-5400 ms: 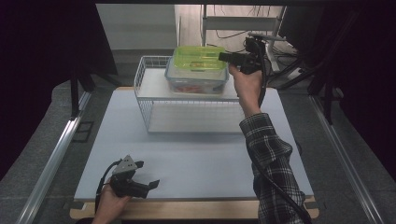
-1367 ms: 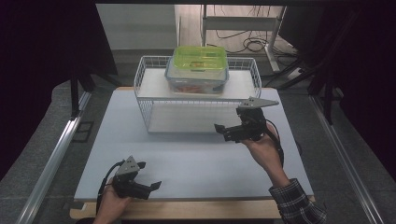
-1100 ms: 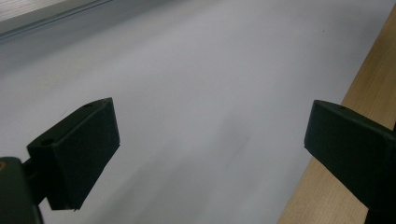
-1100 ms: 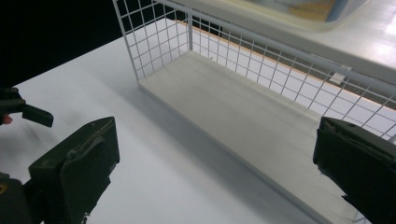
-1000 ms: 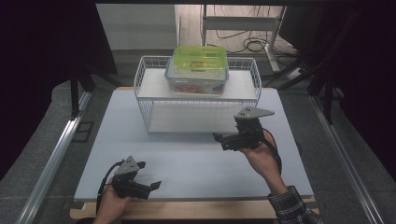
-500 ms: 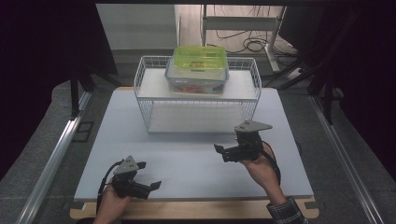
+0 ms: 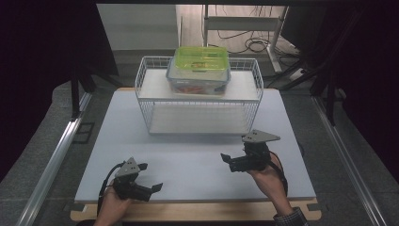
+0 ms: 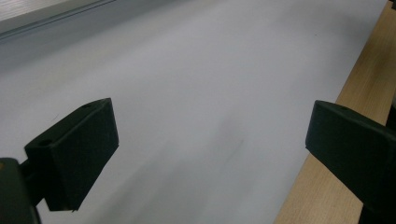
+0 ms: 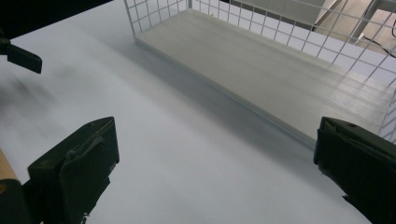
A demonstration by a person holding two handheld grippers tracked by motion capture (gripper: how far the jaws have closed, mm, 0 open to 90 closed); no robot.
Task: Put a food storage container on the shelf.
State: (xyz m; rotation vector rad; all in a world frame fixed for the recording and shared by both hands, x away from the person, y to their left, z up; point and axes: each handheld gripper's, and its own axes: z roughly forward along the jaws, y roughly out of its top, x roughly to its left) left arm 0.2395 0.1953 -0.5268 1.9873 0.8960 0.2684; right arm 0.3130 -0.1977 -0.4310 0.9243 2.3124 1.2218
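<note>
Apparently done: lidded food container [image 7: 199, 69] sits on wire rack [image 7: 254, 75] top shelf, upper centre. Right gripper [image 7: 229, 161] and left gripper [image 7: 151, 177] both released, empty, low over white mat [image 7: 197, 160]. Nothing obviously left.

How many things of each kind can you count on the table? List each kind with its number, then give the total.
Handheld grippers: 2, the left gripper and the right gripper
White wire racks: 1, the wire rack
Lidded plastic boxes: 1, the green-lidded box on the rack's top shelf
Total: 4
</note>
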